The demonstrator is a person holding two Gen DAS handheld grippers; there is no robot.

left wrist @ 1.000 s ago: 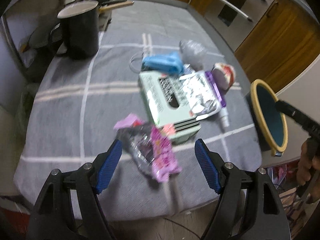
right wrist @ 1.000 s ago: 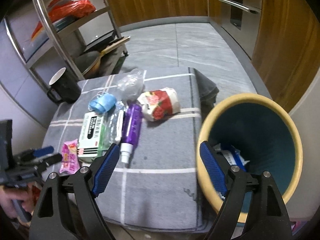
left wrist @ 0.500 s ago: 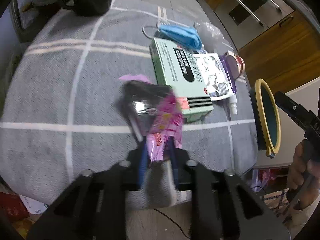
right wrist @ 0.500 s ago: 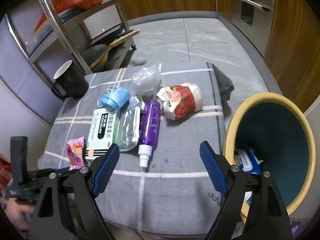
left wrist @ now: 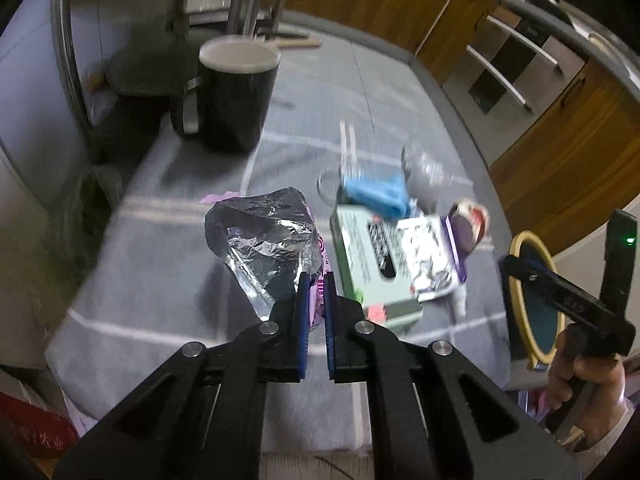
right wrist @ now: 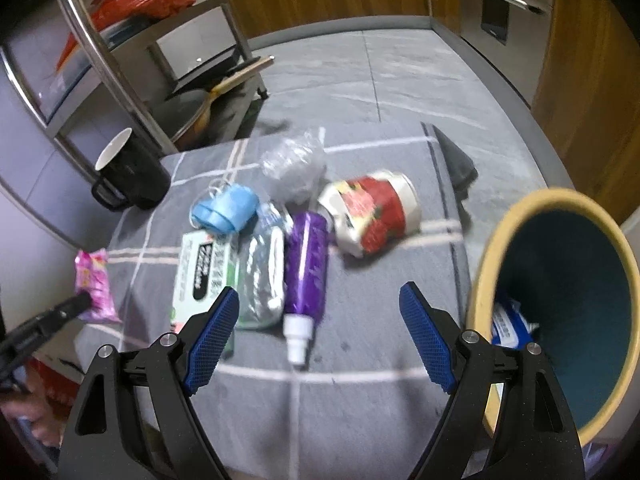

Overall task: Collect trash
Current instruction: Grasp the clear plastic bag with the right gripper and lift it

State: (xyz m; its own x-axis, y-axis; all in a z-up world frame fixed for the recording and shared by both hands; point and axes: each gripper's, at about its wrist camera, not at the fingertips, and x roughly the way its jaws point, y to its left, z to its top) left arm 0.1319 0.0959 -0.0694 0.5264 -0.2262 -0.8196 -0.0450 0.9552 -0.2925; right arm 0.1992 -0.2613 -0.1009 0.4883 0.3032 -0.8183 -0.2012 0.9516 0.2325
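My left gripper (left wrist: 315,294) is shut on a pink and silver snack wrapper (left wrist: 268,240) and holds it above the grey checked cloth; the wrapper (right wrist: 93,286) shows at the left in the right wrist view. My right gripper (right wrist: 318,338) is open and empty above the cloth's front edge. On the cloth lie a green box (right wrist: 200,276), a silver pouch (right wrist: 262,278), a purple bottle (right wrist: 306,268), a blue face mask (right wrist: 226,210), a clear plastic bag (right wrist: 294,162) and a red and white cup (right wrist: 372,212). The yellow-rimmed bin (right wrist: 560,304) stands at the right.
A black mug (right wrist: 130,176) stands at the cloth's far left corner. A metal rack (right wrist: 132,64) with pans and a red bag is behind it. Wooden cabinets (left wrist: 560,152) line the far wall. The bin holds a blue and white packet (right wrist: 510,322).
My left gripper closed on the pink wrapper and lifted it off the cloth. My right gripper moved a little closer over the table and stayed open.
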